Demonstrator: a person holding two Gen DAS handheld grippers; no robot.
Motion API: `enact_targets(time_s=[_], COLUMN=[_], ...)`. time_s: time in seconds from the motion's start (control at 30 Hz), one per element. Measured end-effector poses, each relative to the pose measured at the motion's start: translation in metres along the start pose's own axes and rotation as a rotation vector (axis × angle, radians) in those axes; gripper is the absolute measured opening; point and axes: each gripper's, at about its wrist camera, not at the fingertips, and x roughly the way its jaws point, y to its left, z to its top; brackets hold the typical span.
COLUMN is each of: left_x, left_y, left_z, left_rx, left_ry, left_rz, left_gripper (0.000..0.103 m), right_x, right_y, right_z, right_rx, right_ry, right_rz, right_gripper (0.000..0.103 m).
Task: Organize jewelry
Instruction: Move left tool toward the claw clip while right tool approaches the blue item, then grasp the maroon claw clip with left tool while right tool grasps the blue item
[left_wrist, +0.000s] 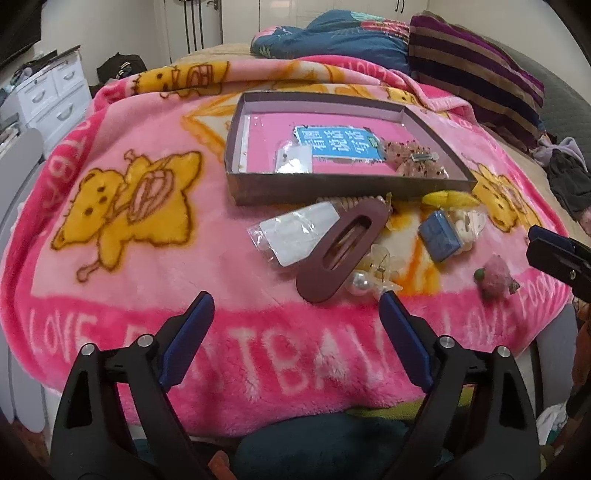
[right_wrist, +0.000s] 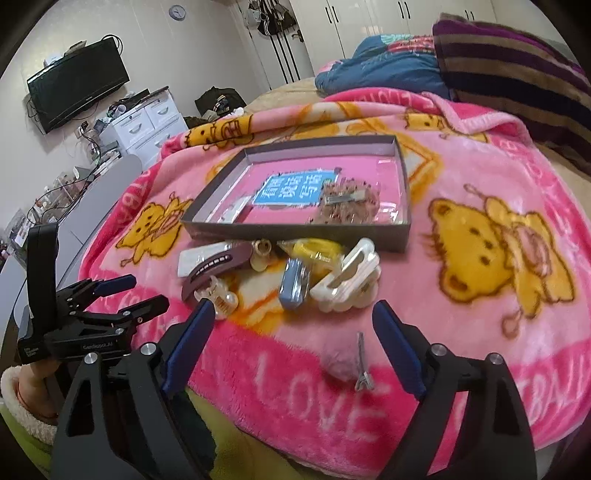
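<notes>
A shallow grey box (left_wrist: 332, 188) with a pink lining lies on the pink blanket; a blue card, a small bag and a beaded hair clip (left_wrist: 421, 158) lie in it. In front of it is a heap of accessories: brown oval hair clip (left_wrist: 343, 251), plastic packet (left_wrist: 295, 236), clear pearl clip (left_wrist: 373, 273), blue clip (left_wrist: 439, 236), yellow clip (left_wrist: 450, 199). My left gripper (left_wrist: 295, 301) stands open just short of the brown clip. My right gripper (right_wrist: 293, 306) is open above a pink pompom clip (right_wrist: 343, 363), near a white claw clip (right_wrist: 347, 280). Neither holds anything.
The blanket (left_wrist: 110, 280) covers a bed. A striped pillow (left_wrist: 476, 70) and blue quilt (left_wrist: 340, 40) lie behind the box. White drawers (right_wrist: 147, 125) and a wall television (right_wrist: 77, 85) stand to the left. A sleeved hand (right_wrist: 33, 391) carries the left gripper (right_wrist: 136, 291).
</notes>
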Motion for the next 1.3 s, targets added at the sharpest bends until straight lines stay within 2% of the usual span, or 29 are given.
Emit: enact_targets(time_s=[0.17,0.23,0.4,0.6,0.97,1.07,1.3], left_x=[0.010,0.015,0.026,0.031,0.043,0.044,0.053], left_y=[-0.004,-0.003,0.000,0.001,-0.006,-0.013,-0.030], left_z=[-0.002,-0.003,-0.001,0.004,0.020,0.024,0.032], left_rx=[0.013,0.013,0.002,0.007,0.051,0.086,0.161], left_ry=[0.029,0.040,0.063,0.069,0.087,0.084,0.095], left_rz=[0.000,0.001,-0.015,-0.044,-0.078,-0.077,-0.098], left_gripper=[0.074,0.063,0.046,0.044,0.036,0.036,0.036], right_x=[0.015,0.021,0.040,0.062,0.084,0.087,0.072], right_y=[0.004,0.007,0.013,0.013,0.000,-0.004,-0.010], right_z=[-0.007,-0.007,-0.005,-0.002,0.004,0.005,0.002], right_rx=[0.002,-0.002,-0.013,-0.004,0.042,0.046,0.039], right_ry=[0.036,0.046,0.071,0.086,0.087,0.081,0.055], right_rz=[0.021,0.023,0.030,-0.033,-0.037,-0.021,0.027], right_gripper=[0.073,0.064,0.043,0.041,0.041,0.027,0.025])
